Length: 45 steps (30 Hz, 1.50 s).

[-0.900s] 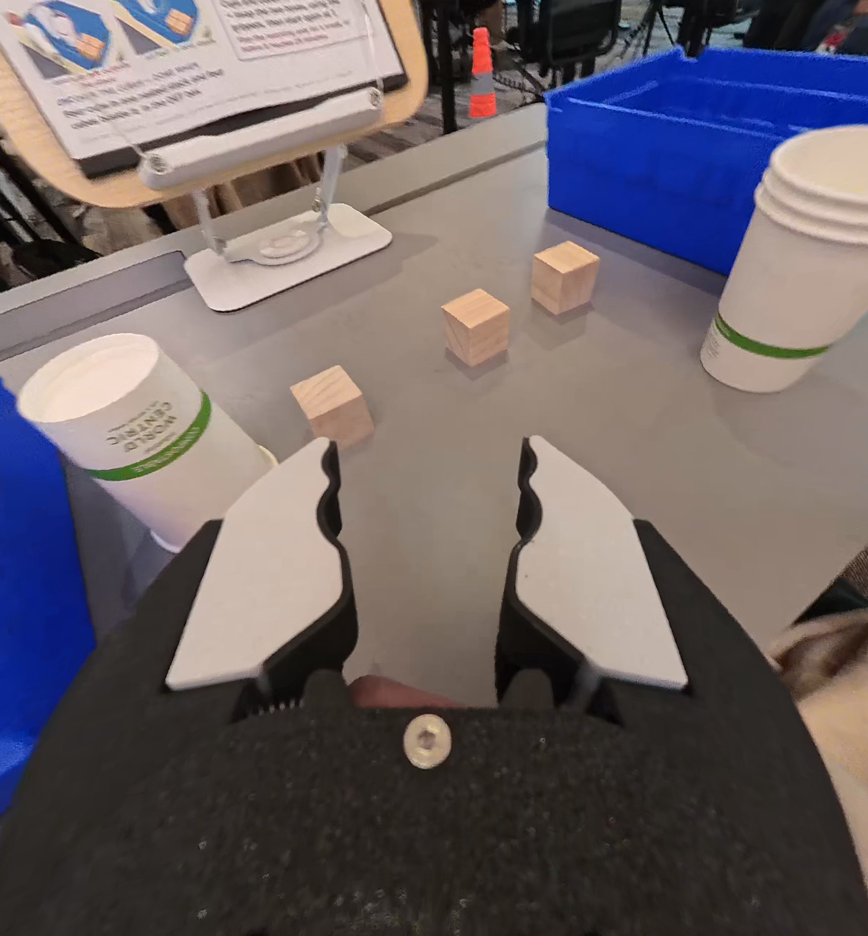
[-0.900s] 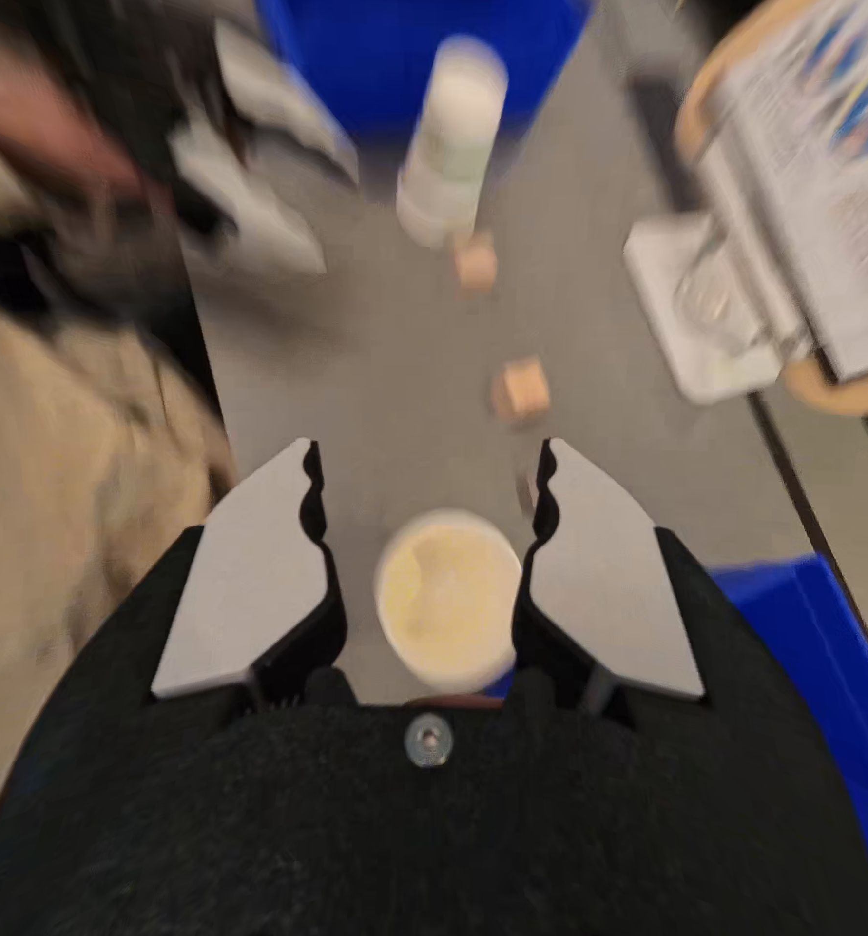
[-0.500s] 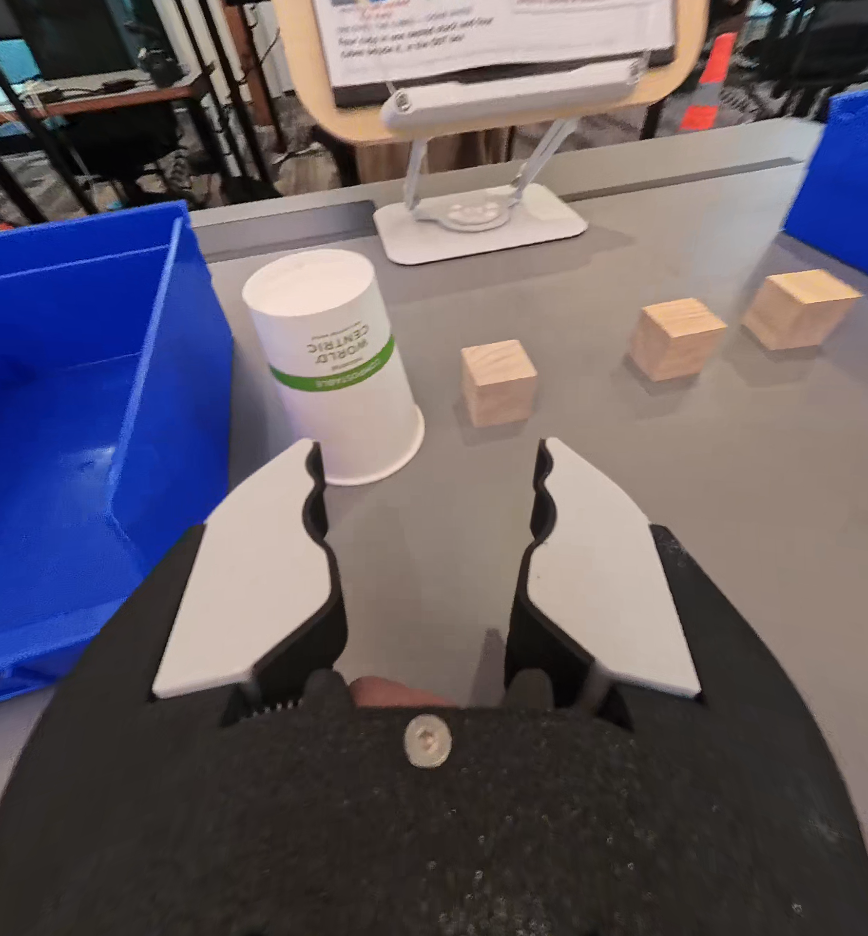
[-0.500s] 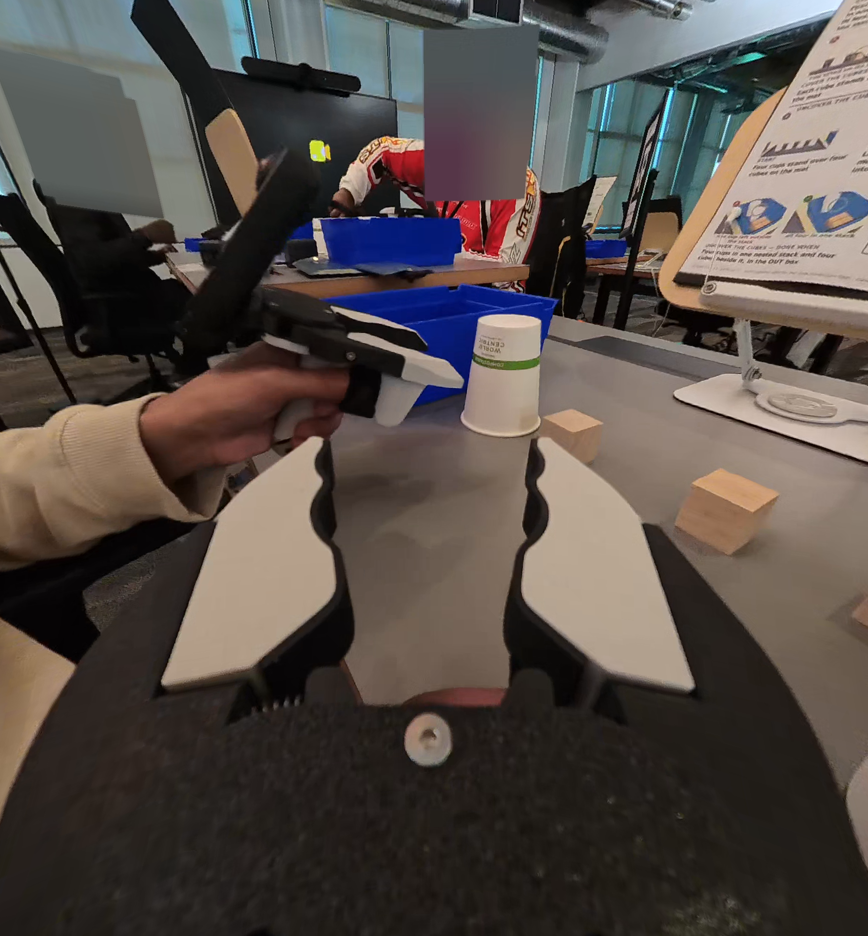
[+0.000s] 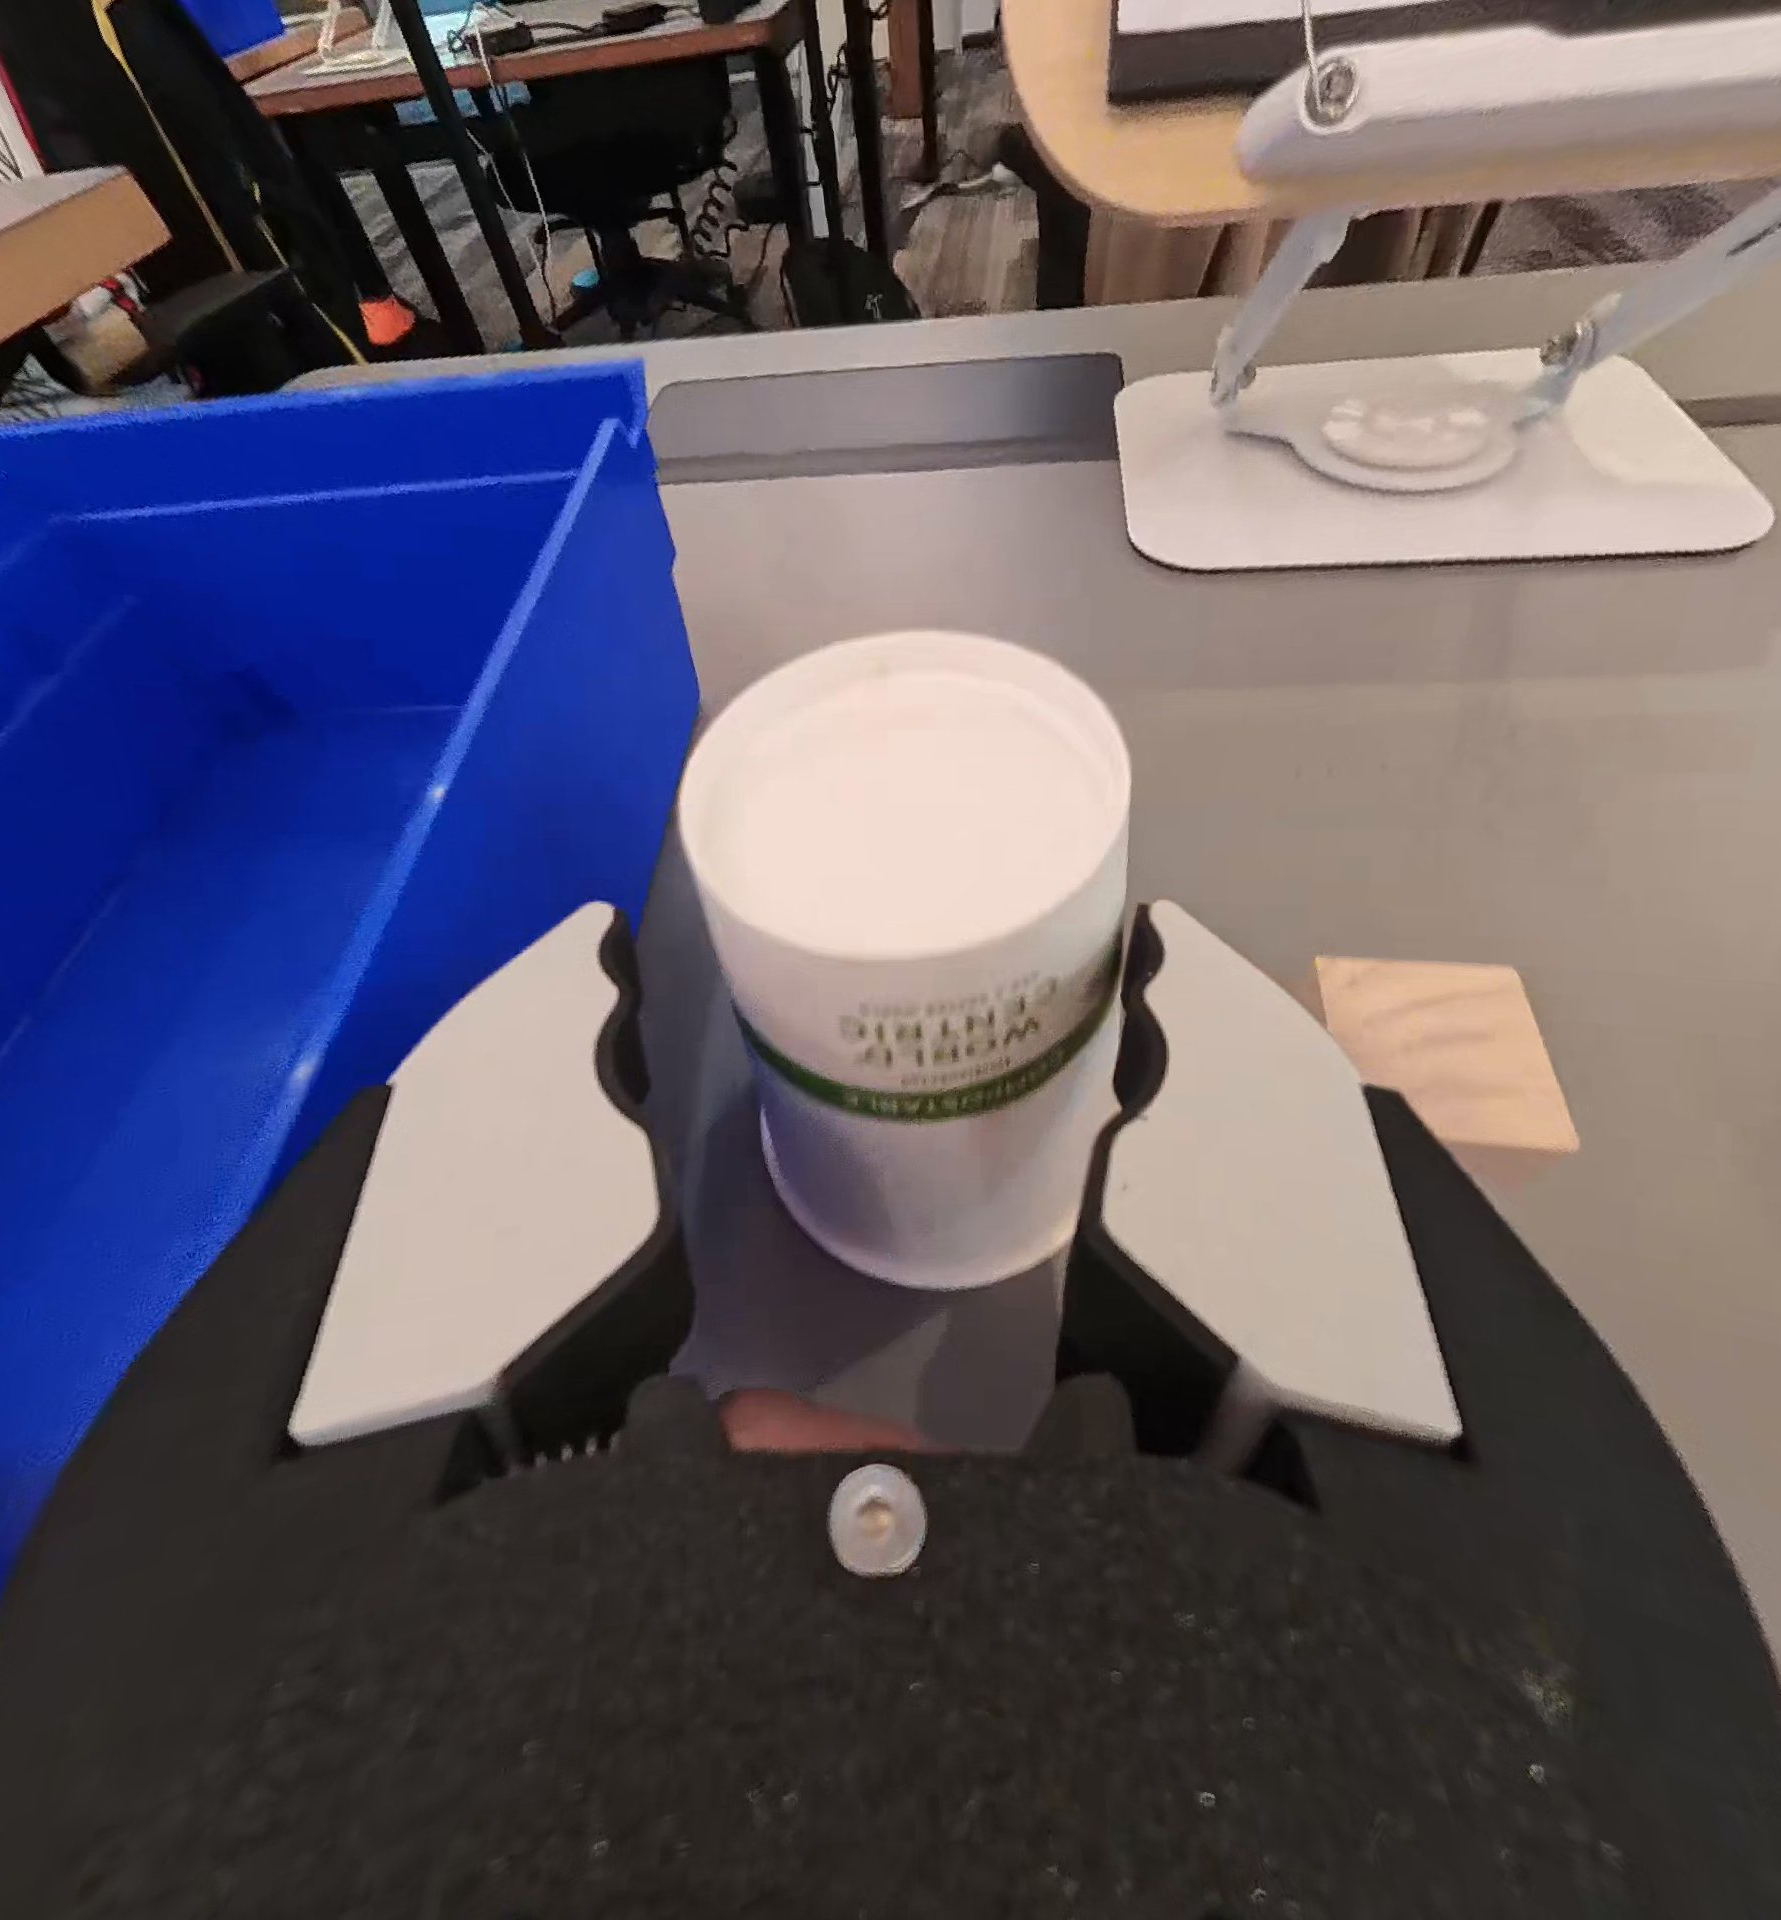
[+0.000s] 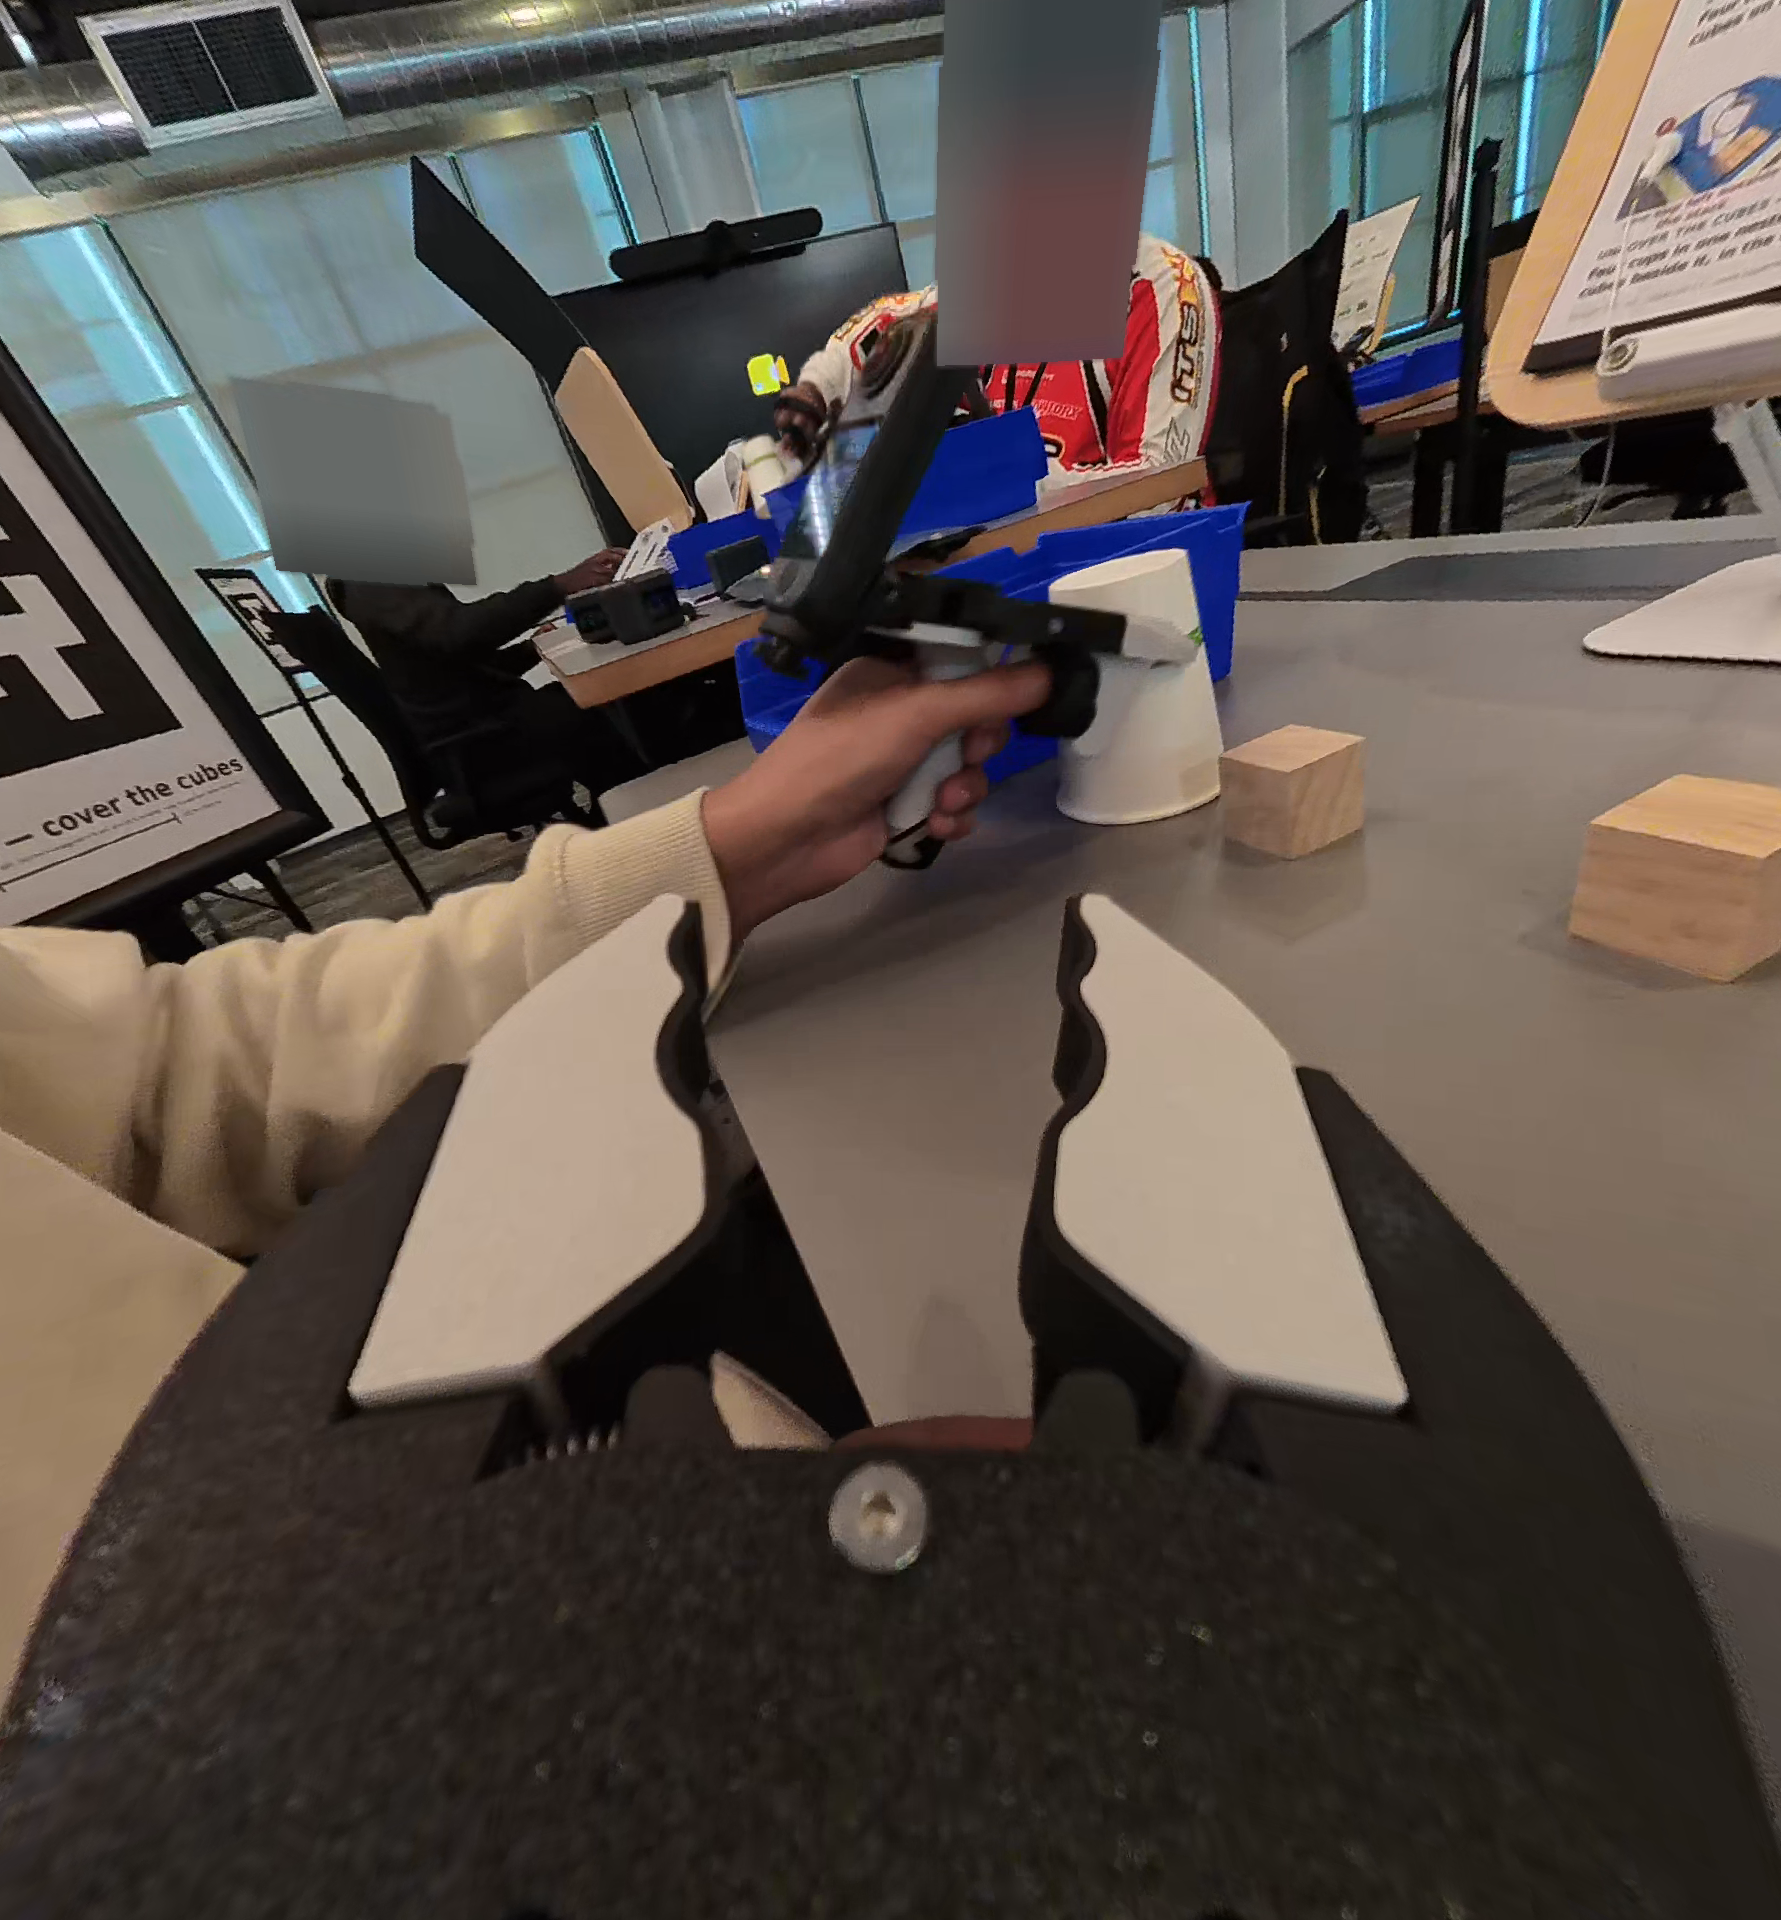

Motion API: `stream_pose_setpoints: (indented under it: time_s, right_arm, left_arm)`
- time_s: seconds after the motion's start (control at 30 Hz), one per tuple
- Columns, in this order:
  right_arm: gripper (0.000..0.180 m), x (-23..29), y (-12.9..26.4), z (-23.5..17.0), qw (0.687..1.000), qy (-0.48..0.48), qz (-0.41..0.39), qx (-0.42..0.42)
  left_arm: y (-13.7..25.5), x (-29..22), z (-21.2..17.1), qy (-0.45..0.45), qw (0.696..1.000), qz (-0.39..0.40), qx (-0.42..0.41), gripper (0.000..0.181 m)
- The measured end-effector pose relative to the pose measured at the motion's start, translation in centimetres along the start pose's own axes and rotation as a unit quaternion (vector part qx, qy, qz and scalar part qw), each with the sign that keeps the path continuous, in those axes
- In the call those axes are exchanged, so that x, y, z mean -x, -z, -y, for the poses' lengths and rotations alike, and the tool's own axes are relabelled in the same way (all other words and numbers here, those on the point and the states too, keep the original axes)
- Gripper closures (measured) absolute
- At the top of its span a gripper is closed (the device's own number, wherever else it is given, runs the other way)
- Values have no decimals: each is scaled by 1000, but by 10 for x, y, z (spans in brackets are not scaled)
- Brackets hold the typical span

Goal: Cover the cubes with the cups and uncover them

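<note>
A white paper cup (image 5: 907,935) with a green band stands upside down on the grey table (image 5: 1385,779). My left gripper (image 5: 878,930) is open with the cup between its fingers. The right finger (image 5: 1239,1143) touches the cup wall and the left finger (image 5: 512,1143) stands a little apart from it. A wooden cube (image 5: 1437,1049) lies just right of that gripper. In the right wrist view the left gripper (image 6: 1146,636) reaches around the cup (image 6: 1146,748), with two cubes (image 6: 1291,790) (image 6: 1707,873) to its right. My right gripper (image 6: 881,914) is open and empty above the table.
A blue bin (image 5: 242,779) stands close to the left of the cup. A white stand base (image 5: 1437,468) carrying an instruction board sits at the back right. The hand (image 6: 844,779) and cream sleeve holding the left gripper cross the right wrist view. A signboard (image 6: 55,675) stands beyond the table edge.
My left gripper has moved forward and left, so the upside-down cup now sits between its open fingers. My right gripper stays open and empty, barely shifted.
</note>
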State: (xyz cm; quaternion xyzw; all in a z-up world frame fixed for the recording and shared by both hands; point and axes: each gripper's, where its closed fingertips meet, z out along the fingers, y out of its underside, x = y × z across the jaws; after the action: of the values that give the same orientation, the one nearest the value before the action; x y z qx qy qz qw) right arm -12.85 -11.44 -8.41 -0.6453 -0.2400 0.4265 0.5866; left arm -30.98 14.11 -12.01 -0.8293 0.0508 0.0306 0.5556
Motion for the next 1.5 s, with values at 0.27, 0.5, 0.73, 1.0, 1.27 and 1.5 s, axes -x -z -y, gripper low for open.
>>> stream_pose_setpoints:
  time_s: [0.27, 0.5, 0.73, 1.0, 1.27, 1.5]
  right_arm:
    - [117, -2, 0, -5, 1000, -18, 6, 15]
    - [120, -13, 4, 2, 1000, -10, -14, -2]
    - [120, -19, 6, 4, 999, -19, -24, -9]
    - [124, 17, -7, 68, 951, -258, 122, -122]
    - [131, 38, -23, 111, 841, -435, 266, -180]
    - [179, 35, -28, 99, 811, -474, 280, -198]
  left_arm:
    - [-17, -9, 7, 5, 999, -38, 22, 101]
    - [38, -4, 64, -26, 993, -97, -63, 101]
    - [91, -28, 42, 16, 953, -289, -84, 101]
    - [207, -82, 95, 100, 777, -590, -194, 101]
    - [258, -134, 98, 73, 690, -684, -226, 101]
    - [257, -142, 82, 96, 675, -704, -196, 101]
